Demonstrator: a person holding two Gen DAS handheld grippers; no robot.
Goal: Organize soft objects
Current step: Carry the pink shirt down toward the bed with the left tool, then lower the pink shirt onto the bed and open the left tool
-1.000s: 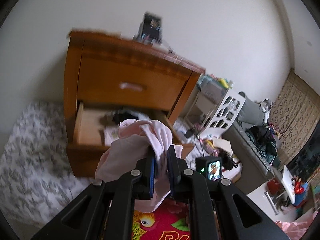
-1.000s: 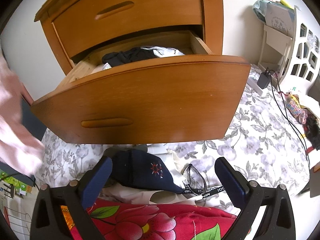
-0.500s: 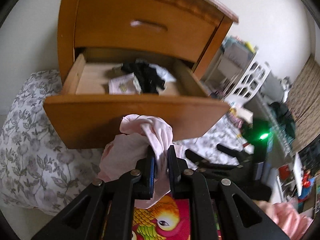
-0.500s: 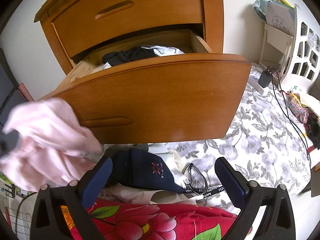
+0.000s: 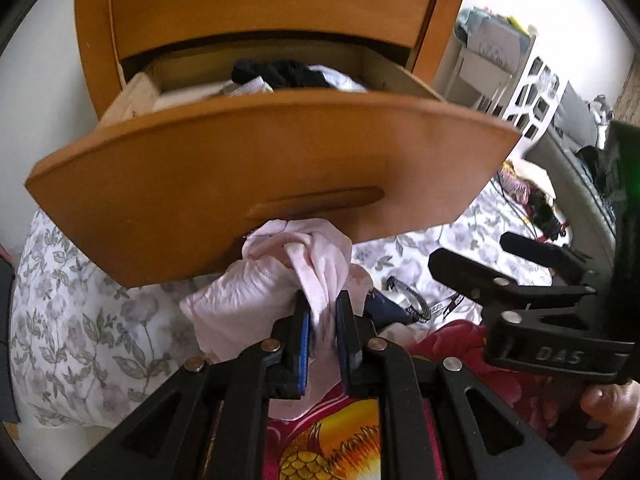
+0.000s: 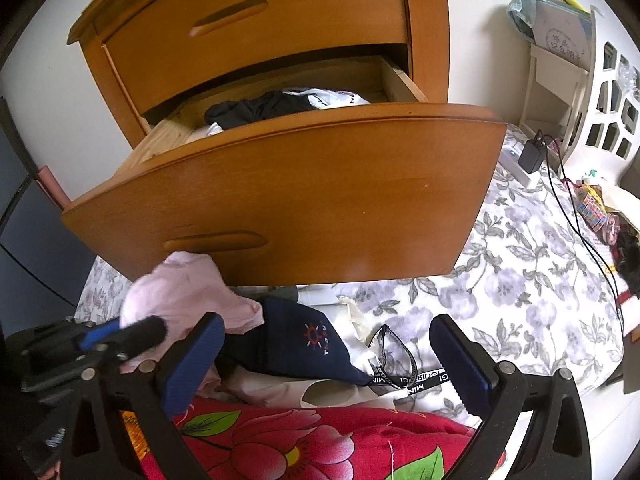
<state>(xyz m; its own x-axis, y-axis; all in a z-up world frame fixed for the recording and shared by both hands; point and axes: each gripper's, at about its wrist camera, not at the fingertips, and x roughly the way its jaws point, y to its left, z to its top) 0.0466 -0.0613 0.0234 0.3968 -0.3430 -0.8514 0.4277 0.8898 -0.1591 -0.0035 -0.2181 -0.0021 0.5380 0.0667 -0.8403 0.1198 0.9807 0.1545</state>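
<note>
pink garment (image 5: pixel 280 280) pinched between left jaws, below drawer (image 5: pixel 256 176)

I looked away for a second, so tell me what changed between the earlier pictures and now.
The left hand-held gripper, still shut on the pink garment, came down from above the open drawer to below its front, beside the navy cap. Nothing was let go. The right hand-held gripper stayed open over the cap, and the dark clothes in the drawer did not move.
</note>
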